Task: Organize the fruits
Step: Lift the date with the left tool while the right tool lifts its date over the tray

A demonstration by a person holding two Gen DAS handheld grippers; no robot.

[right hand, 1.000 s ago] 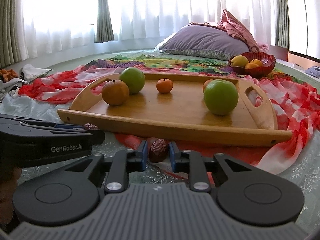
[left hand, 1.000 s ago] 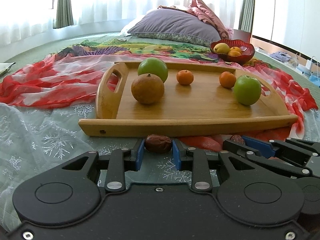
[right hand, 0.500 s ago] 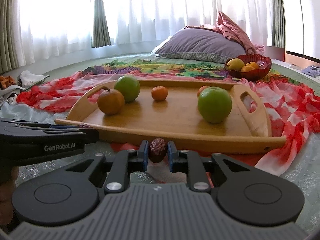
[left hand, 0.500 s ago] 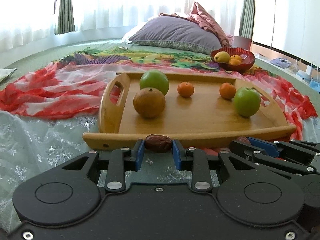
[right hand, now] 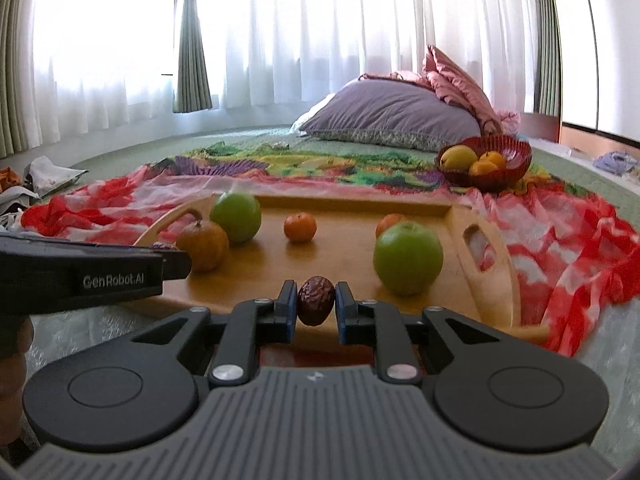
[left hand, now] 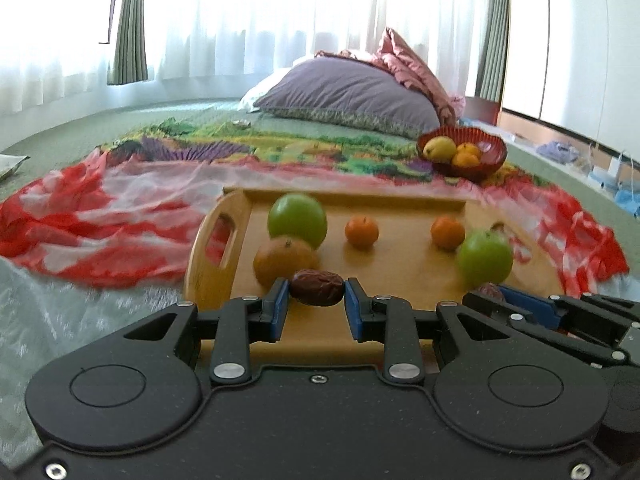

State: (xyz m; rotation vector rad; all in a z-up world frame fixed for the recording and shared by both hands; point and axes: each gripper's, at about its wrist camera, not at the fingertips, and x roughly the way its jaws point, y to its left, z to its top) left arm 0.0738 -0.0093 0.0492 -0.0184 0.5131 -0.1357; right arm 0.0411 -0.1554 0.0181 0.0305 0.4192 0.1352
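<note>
Left tongs point(left hand: 316, 304): squeezing a brown date point(left hand: 317, 288)
Right tongs point(right hand: 316, 307): squeezing another date point(right hand: 316, 299)
Tray point(right hand: 496, 276): apples, oranges

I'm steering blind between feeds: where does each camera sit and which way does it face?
Left wrist: on the left tongs, shut on a date, facing the wooden tray; right tongs at right edge.
Right wrist: on the right tongs, shut on another date, facing the same tray; left tongs and fingers at left.
Shared: tray, red fruit bowl, purple pillow.
</note>
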